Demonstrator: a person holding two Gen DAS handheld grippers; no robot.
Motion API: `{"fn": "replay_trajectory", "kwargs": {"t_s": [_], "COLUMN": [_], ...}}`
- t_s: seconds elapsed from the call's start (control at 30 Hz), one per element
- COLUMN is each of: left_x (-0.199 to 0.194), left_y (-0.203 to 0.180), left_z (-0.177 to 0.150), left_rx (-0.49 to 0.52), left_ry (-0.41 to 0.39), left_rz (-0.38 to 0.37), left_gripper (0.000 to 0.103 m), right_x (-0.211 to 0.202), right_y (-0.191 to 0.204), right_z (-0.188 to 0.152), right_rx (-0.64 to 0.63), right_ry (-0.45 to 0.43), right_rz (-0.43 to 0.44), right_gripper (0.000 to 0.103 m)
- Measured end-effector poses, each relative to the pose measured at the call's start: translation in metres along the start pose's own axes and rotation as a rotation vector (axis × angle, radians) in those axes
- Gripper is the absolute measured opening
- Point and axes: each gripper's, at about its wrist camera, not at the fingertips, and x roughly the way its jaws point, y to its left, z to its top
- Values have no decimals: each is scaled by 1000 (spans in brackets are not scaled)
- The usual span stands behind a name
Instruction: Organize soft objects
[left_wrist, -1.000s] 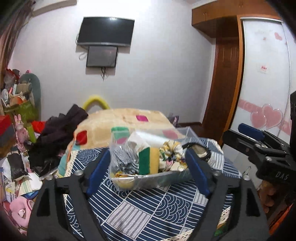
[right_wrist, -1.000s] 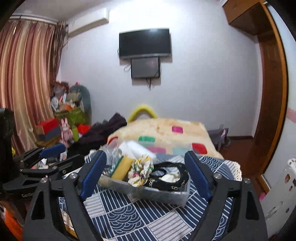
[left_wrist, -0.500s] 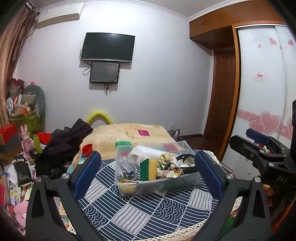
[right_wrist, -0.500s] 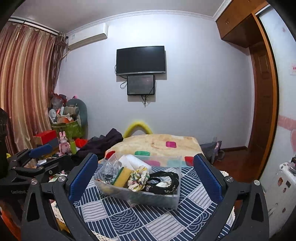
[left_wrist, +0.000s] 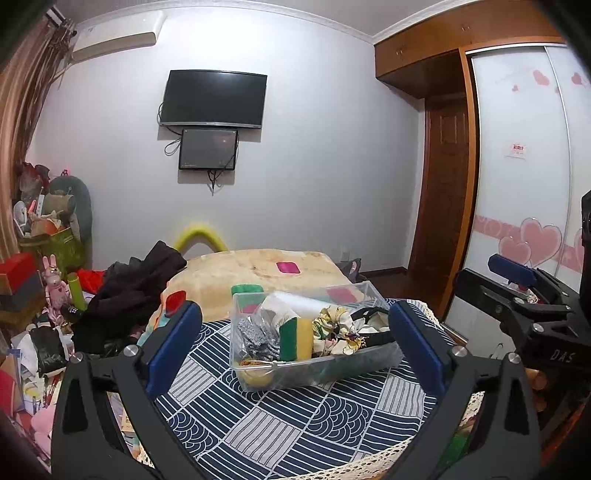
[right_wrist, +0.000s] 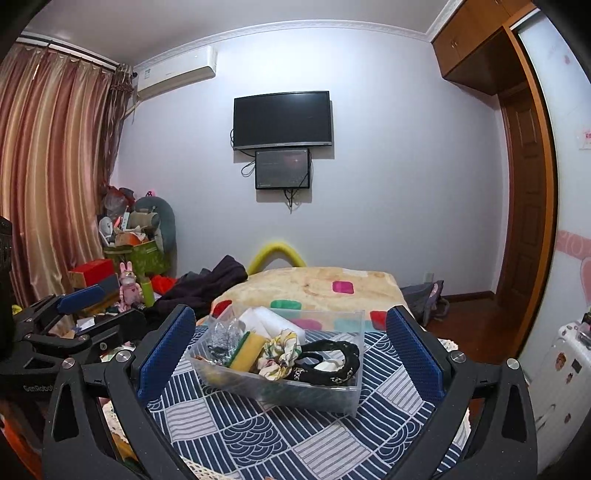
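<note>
a see-through plastic box (left_wrist: 314, 343) sits on a table with a blue and white patterned cloth (left_wrist: 295, 417). the box is full of soft things. a yellow and green sponge (left_wrist: 295, 339) stands on its edge in the middle. beside it lies a flowery cloth scrunchie (left_wrist: 334, 330), all ruffled. a black hair band (right_wrist: 328, 360) curls in a loop at the right end. a shiny grey crinkly bag (left_wrist: 256, 338) is stuffed in at the left end, and a white roll (left_wrist: 295, 301) lies at the back.

the left gripper (left_wrist: 295, 347) has its jaws spread wide, and nothing is between them. the box is ahead of it, in the gap between the two blue pads (left_wrist: 173, 347), but the pads do not touch it. the right gripper (right_wrist: 290, 354) is also spread wide and holds nothing. the box lies ahead of it too, a little apart from its bumpy blue pads (right_wrist: 164, 354).

the gripper arms are black hard plastic with small silver screws. the cloth has wave shapes and stripes in squares, with a lacy white edge. behind the table is a bed with a fuzzy tan blanket (right_wrist: 314, 284) with bright patches. a black tv (right_wrist: 282, 118) hangs on the wall.
</note>
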Motion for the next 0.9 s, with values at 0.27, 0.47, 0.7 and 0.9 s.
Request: {"fn": "replay_trajectory", "kwargs": {"t_s": [0.27,0.47,0.7,0.9], "left_x": [0,0,0,0], "left_y": [0,0,-1,0], "left_z": [0,0,0,0], "left_rx": [-1,-1,-5,-6], "left_ry": [0,0,3,5], "left_rz": [-5,-6,-13,-27], "left_gripper": [102,102,102,102], "right_x": [-1,-3,-3,-3], "right_y": [1,2,2,3], "right_z": [0,1,1,0], "right_rx": [0,-2,-4,-3], "right_ry": [0,-3,-3,-2], "right_rz": [0,2,3,4], "right_gripper": [103,103,103,103]}}
